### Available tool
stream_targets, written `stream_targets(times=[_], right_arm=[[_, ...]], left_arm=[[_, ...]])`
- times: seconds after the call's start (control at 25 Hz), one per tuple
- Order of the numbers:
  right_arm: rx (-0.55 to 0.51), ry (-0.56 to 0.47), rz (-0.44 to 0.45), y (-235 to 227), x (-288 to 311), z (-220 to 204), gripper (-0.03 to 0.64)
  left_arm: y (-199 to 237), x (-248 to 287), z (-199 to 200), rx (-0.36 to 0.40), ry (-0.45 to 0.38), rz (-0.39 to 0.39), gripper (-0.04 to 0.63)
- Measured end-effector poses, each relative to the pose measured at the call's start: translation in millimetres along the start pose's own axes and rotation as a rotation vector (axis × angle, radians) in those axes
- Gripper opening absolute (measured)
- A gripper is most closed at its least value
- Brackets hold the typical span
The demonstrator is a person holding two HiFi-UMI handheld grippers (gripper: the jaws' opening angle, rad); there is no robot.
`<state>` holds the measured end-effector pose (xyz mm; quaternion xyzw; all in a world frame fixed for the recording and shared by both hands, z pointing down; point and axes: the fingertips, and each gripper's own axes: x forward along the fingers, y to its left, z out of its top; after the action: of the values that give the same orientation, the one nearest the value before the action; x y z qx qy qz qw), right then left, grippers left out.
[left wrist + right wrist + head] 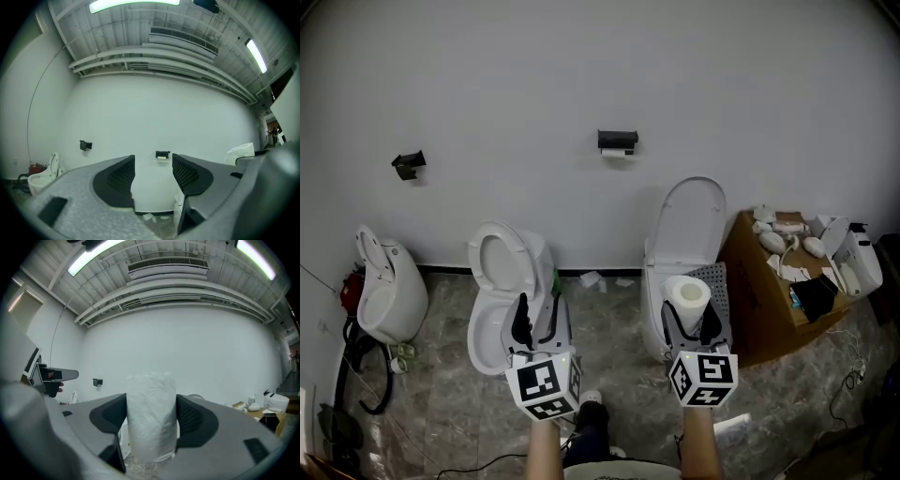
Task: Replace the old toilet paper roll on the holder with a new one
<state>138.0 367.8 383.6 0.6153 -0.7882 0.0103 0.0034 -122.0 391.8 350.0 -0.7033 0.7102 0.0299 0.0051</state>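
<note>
A black paper holder (618, 142) is fixed on the white wall, with a small pale remnant of a roll under it. In the left gripper view the holder (162, 155) shows far off between the jaws. My left gripper (536, 323) stands open and empty over the left toilet. My right gripper (686, 321) is shut on a full white toilet paper roll (686, 297), held upright. In the right gripper view, the roll (152, 399) fills the gap between the pads of the right gripper (151, 414).
A second black holder (409, 164) is on the wall at the left. Two toilets (502, 277) (682, 234) stand below with lids up, and another white bowl (386, 291) is at far left. A cardboard box (769, 300) with white parts sits at right. Cables (358, 380) lie on the floor.
</note>
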Motion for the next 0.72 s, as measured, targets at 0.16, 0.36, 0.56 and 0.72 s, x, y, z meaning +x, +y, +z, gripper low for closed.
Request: stream_targets(times=[0.16, 0.36, 0.56, 0.72], right_arm=[[-0.002, 0.009, -0.005, -3, 28, -5, 0.305], [-0.009, 0.005, -0.025, -14, 81, -2, 0.305], [-0.011, -0.013, -0.049, -21, 143, 11, 0.305], [-0.013, -0.024, -0.065, -23, 198, 20, 0.305]], left_arm=[[3, 31, -8, 0.001, 0.009, -0.01, 0.23], [9, 87, -10, 0.003, 0.004, -0.023, 0.232], [18, 155, -2, 0.011, -0.01, -0.047, 0.231], [27, 213, 4, 0.018, -0.023, -0.066, 0.232]])
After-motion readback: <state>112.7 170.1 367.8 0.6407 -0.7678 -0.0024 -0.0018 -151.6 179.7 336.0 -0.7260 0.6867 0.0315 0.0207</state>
